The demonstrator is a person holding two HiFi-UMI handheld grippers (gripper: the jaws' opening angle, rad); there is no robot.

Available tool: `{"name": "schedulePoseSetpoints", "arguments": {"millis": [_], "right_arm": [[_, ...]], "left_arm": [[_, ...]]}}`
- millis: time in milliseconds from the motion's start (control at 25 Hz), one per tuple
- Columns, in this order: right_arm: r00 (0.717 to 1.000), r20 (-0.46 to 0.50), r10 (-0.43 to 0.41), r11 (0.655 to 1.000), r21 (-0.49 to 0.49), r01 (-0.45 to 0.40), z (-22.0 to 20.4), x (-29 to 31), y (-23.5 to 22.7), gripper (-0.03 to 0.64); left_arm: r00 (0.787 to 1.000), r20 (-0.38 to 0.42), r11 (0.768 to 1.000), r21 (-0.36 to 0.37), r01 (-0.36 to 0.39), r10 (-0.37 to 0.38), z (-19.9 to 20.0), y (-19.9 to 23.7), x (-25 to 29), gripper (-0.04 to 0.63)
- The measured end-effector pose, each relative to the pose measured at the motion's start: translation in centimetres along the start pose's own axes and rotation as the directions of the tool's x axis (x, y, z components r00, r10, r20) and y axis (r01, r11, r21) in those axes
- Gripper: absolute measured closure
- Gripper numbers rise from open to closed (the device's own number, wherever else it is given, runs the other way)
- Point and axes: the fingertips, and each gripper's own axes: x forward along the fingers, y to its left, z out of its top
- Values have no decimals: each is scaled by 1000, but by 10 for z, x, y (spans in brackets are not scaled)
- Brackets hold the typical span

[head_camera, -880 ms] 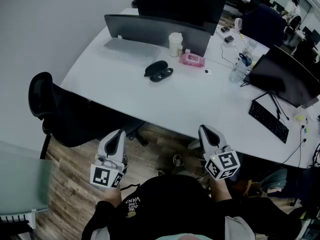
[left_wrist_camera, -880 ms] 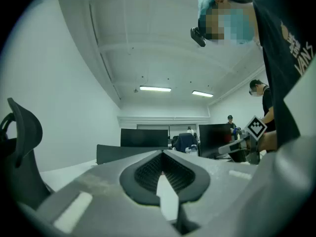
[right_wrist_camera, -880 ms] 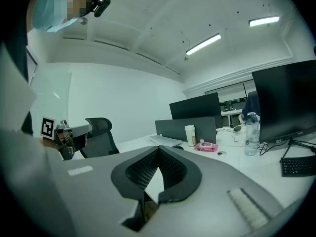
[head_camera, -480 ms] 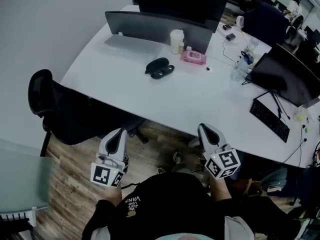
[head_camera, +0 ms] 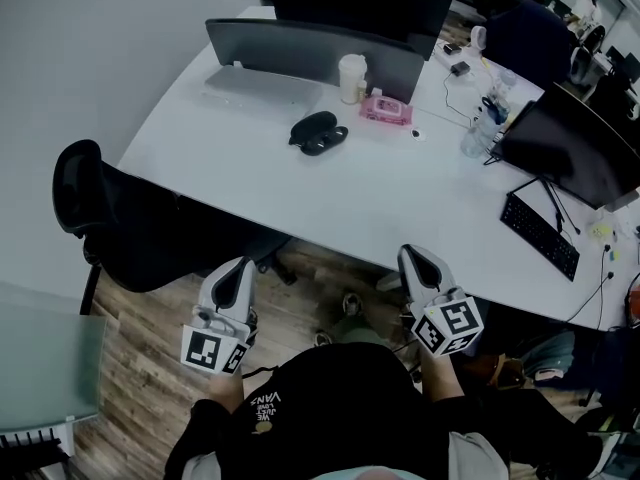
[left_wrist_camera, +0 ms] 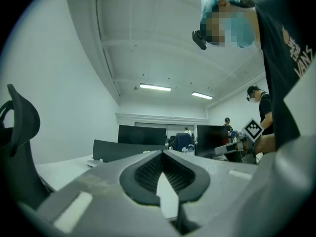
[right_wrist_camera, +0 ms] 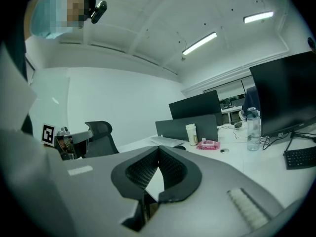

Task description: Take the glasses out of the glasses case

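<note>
The left gripper and right gripper are both clenched on nothing, short of the desk, where the black glasses case lies well ahead between the 2, long axis crosswise, neither clearly nearer.

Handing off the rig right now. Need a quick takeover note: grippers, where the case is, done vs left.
Left gripper: jaws together, empty, held low near the person's body, short of the desk edge.
Right gripper: the same, jaws together, empty.
Glasses case: dark, on the far part of the white desk, just left of the pink pack. Neither gripper is near it. It is too small in view to tell whether the lid is open.
Done: nothing visible so far.
Left: reach to the case, open it if it is closed, lift the glasses out.
</note>
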Motion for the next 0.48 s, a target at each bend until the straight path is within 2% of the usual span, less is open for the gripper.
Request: {"name": "schedulePoseSetpoints", "arguments": {"millis": [480], "right_arm": [[997,-27,69,997,-15,-70,16,49,-39,618]], "left_arm": [[999,7,999,8,-38,37,0,10,59,594]]}}
